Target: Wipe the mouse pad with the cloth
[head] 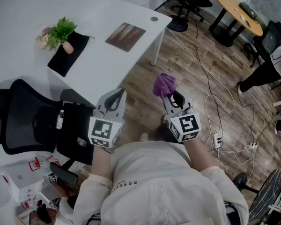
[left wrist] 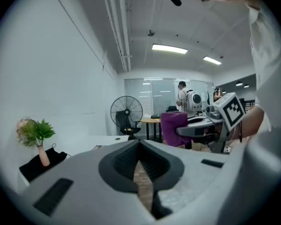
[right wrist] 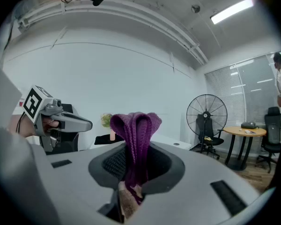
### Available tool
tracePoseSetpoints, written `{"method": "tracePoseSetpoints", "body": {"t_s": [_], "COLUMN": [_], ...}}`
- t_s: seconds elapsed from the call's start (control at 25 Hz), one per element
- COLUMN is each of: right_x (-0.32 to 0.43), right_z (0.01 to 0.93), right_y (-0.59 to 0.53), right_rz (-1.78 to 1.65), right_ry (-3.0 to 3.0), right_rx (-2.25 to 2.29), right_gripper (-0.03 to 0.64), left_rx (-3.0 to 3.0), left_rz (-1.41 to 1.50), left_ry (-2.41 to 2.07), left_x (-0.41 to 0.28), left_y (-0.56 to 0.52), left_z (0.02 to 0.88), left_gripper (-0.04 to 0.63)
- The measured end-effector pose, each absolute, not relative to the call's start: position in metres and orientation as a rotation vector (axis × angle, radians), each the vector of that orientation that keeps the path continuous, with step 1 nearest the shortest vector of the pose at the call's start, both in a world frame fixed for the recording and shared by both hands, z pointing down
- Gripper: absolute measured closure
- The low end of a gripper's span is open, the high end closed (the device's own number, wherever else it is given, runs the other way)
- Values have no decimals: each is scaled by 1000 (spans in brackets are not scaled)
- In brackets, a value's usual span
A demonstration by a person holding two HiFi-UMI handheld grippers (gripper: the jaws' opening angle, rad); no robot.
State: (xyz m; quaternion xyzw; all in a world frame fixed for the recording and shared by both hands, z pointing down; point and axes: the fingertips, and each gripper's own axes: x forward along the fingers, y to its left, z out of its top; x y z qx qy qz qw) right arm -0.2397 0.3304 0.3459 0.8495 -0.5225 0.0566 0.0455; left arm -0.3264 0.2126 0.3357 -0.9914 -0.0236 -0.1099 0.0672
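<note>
Out ahead on the white desk (head: 107, 60), near its far corner, lies the mouse pad (head: 125, 36): flat, thin, rectangular, dark with reddish-brown streaks, sitting skewed to the desk edge. It looks nearly as wide as long from the head view, so no clear long axis. Right gripper (head: 171, 97) is clamped on the cloth (head: 164, 85), a purple ribbed knit, soft, folded into a loop that stands up above the jaws, with a frayed tail hanging below them. Left gripper (head: 113, 100) has its jaws together with nothing between them. Both are held over wood floor (head: 187, 69), off the desk and well apart from the pad. Pad bears forward and left of the cloth. The left gripper is slightly nearer, but the right one carries the cloth, so the reach likely falls to it, crossing leftward over the desk edge. A potted plant (head: 61, 32) on a black mat (head: 65, 55) sits further left, clear of that line.
</note>
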Motion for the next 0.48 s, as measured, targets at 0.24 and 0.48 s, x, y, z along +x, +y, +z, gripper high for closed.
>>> {"method": "tracePoseSetpoints", "body": {"t_s": [0.24, 0.48], "right_x": [-228, -217], "right_z": [347, 353], "right_y": [331, 325], "right_rz": [174, 212], "right_ry": [-1574, -1584], "right_rx": [2610, 2646], "right_gripper": [529, 529], "left_rx": [-2990, -2963], "left_rz": [-332, -363], "left_ry": [-90, -114], "left_x": [-314, -307], "left_y": [212, 206], "left_z": [336, 344], "left_gripper": [594, 594]}}
